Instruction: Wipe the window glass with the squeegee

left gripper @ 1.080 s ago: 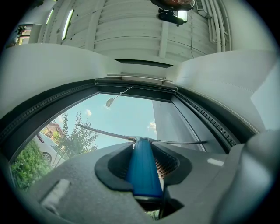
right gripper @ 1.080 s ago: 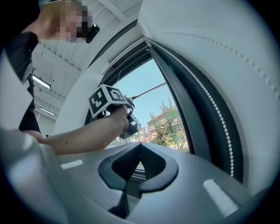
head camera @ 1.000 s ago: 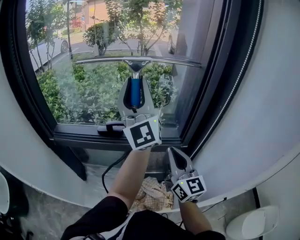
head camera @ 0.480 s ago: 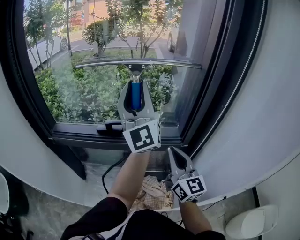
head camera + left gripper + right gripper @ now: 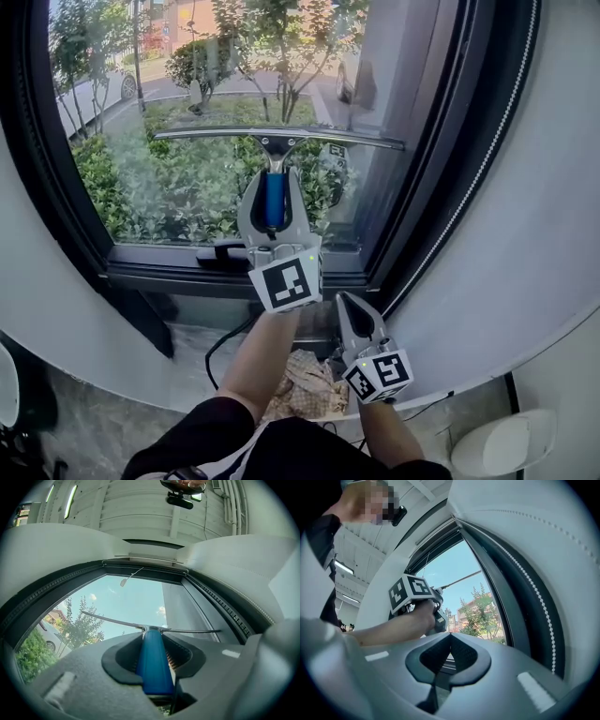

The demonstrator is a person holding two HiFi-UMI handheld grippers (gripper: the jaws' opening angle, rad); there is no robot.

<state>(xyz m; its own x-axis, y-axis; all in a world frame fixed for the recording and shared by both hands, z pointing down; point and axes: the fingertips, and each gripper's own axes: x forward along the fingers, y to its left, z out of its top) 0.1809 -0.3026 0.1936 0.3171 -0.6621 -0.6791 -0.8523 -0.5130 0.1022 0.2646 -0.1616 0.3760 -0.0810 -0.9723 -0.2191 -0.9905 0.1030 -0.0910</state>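
Our left gripper [image 5: 274, 183] has its fingers clamped on the blue handle of the squeegee [image 5: 281, 138]. Its blade has slid a little lower on the window glass [image 5: 141, 122] over the last second, so we judge a downward stroke is under way, with the lower pane still to do. Our right gripper [image 5: 349, 307] hangs low, fingers closed on nothing. We cannot make out whether the rubber edge actually presses the glass.
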